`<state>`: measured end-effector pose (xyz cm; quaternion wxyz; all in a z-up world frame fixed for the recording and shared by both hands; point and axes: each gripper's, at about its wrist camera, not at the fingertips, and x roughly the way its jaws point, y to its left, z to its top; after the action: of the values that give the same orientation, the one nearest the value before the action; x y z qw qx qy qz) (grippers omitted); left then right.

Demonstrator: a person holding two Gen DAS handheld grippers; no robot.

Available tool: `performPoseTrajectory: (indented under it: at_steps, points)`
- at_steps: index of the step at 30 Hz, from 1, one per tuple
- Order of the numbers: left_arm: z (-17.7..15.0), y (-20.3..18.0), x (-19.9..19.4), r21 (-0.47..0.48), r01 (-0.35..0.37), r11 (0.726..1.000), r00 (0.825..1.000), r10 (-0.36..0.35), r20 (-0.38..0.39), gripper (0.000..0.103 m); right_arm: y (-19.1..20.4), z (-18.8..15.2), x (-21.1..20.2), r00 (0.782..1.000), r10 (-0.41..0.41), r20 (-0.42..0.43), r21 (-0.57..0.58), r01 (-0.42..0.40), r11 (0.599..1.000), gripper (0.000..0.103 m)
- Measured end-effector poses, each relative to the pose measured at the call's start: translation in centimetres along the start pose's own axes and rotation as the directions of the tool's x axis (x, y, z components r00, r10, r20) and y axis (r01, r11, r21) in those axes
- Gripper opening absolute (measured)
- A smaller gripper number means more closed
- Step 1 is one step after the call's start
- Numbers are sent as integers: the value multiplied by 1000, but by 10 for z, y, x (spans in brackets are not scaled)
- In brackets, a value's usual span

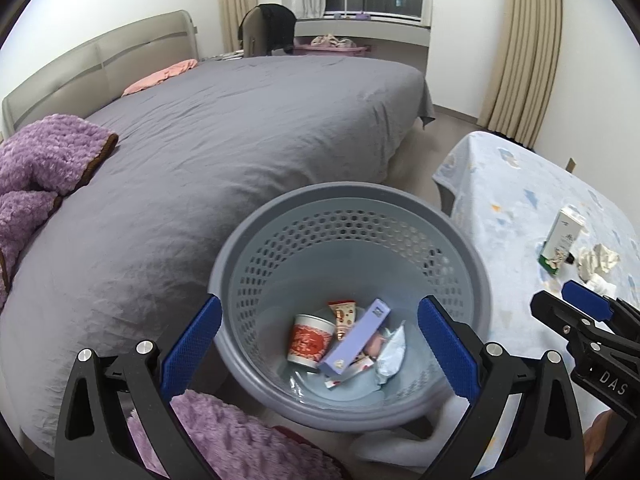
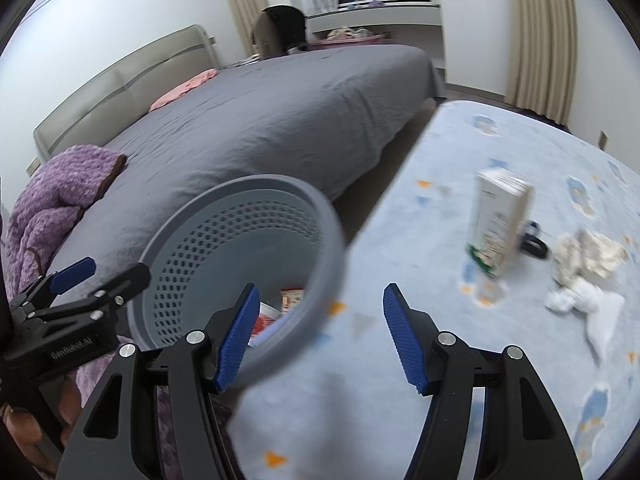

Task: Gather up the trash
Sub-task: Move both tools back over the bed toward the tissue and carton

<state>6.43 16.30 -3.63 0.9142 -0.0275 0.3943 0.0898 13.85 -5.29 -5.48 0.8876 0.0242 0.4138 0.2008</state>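
Beside the bed: trash collection, both wrist views.
Left hand-held gripper (image 1: 320, 344) spread wide and empty above grey perforated basket (image 1: 256, 240); inside, red-and-white cup (image 1: 310, 342), purple box (image 1: 356, 338), crumpled wrappers (image 1: 390, 354). Right hand-held gripper (image 2: 318, 336) likewise released, grasping nothing, poised over near edge of desk (image 2: 440, 152) with pale blue patterned cloth, just beside basket rim. Remaining trash on desk: upright white-and-green carton (image 2: 498, 226), crumpled tissues (image 2: 584, 276) close to its right, small dark item behind carton, too blurred to identify. Grey bed (image 1: 240, 128) with purple blanket (image 1: 40, 168) behind basket.
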Motion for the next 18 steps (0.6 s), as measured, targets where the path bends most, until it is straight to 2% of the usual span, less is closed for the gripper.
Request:
performPoseTrajectory:
  at_steps: [8, 18]
  points:
    - [-6, -42, -8, 59, 39, 998, 999, -39, 0, 96, -64, -24, -32, 996, -86, 13, 111, 84, 990, 65]
    - [-14, -99, -11, 131, 104, 986, 995, -102, -22, 96, -143, -48, -64, 979, -204, 9, 223, 196, 955, 65]
